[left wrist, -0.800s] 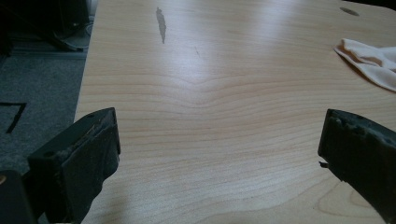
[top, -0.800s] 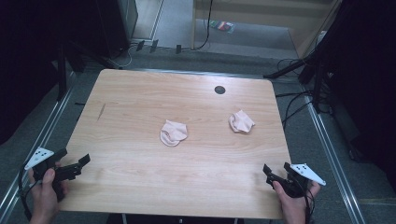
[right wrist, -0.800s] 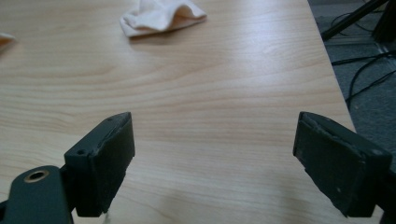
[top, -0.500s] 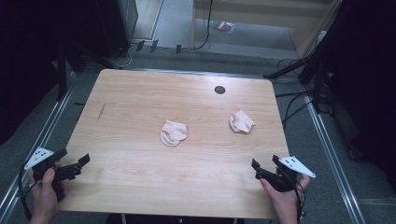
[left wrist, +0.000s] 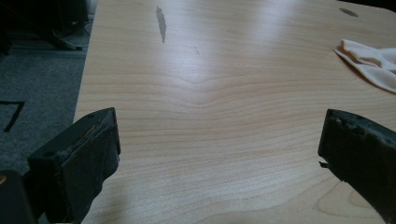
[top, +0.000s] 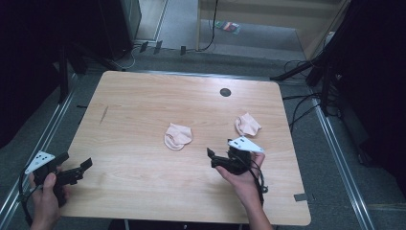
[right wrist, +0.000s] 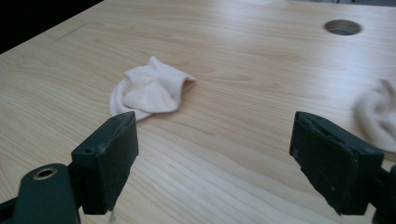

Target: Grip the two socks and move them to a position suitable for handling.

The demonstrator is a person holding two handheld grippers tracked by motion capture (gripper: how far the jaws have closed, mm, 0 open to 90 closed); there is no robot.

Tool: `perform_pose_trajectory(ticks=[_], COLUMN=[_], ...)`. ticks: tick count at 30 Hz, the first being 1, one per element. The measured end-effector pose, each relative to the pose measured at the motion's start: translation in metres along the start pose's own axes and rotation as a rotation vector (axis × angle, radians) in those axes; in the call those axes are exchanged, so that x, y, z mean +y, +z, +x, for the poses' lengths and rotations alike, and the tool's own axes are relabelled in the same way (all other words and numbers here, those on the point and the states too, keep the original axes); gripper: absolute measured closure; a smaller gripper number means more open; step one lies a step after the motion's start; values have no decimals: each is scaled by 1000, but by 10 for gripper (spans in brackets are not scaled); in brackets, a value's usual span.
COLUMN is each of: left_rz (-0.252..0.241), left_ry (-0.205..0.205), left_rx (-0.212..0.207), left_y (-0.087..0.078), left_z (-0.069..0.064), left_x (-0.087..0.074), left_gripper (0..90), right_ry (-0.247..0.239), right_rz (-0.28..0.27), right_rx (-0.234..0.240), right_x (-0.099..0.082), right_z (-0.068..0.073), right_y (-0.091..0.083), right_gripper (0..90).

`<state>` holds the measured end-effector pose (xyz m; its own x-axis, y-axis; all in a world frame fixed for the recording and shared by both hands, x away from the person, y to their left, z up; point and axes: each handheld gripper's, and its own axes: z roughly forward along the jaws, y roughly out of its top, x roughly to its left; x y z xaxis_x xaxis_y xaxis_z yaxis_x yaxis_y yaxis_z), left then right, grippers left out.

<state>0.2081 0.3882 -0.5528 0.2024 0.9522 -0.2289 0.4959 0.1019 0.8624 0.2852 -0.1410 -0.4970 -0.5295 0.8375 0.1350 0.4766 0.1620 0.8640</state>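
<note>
Two pale pink socks are seen on the wooden table in the high view: one sock near the middle of the frame and a second sock to the right of it, the two well apart. The right gripper is held just below and between them, its jaws spread wide with nothing between them. In the right gripper view the middle sock lies left of centre, beyond the left jaw, while the second sock is blurred at the right edge. The left gripper is held at the lower left of the high view, at the table's near edge, jaws likewise parted and empty; a corner of a sock is caught at the upper right of the left gripper view.

Several risks can be judged from this. Neither sock is centred between the right jaws, so a closing now would likely catch nothing. Thin, limp fabric could be pushed along the smooth wood rather than pinched, or only one layer could be taken, letting the sock unfold and slip. If the pads are driven down too steeply, the table could be struck.
</note>
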Motion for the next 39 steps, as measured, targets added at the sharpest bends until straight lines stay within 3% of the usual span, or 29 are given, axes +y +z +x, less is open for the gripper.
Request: perform_pose_trajectory(ticks=[2,4,12,24,33,39], left_rz=[0,-2,-2,-2,-2,0], left_ry=[-1,-1,-2,-5,-5,-6], left_rx=[0,-2,-4,-8,-9,-11], left_y=[0,0,0,0,0,0], left_z=[0,1,1,1,1,2], left_x=[0,0,0,0,0,0], left_gripper=[0,0,0,0,0,0], right_ry=[-5,-30,-67,-133,-161,-180], right_rz=[4,26,76,140,225,252], right_rx=[7,23,74,101,89,26], right_x=[1,6,17,30,28,22], right_z=[4,18,43,58,66,69], right_y=[5,26,67,112,147,158], right_gripper=[159,168,185,176,180,252])
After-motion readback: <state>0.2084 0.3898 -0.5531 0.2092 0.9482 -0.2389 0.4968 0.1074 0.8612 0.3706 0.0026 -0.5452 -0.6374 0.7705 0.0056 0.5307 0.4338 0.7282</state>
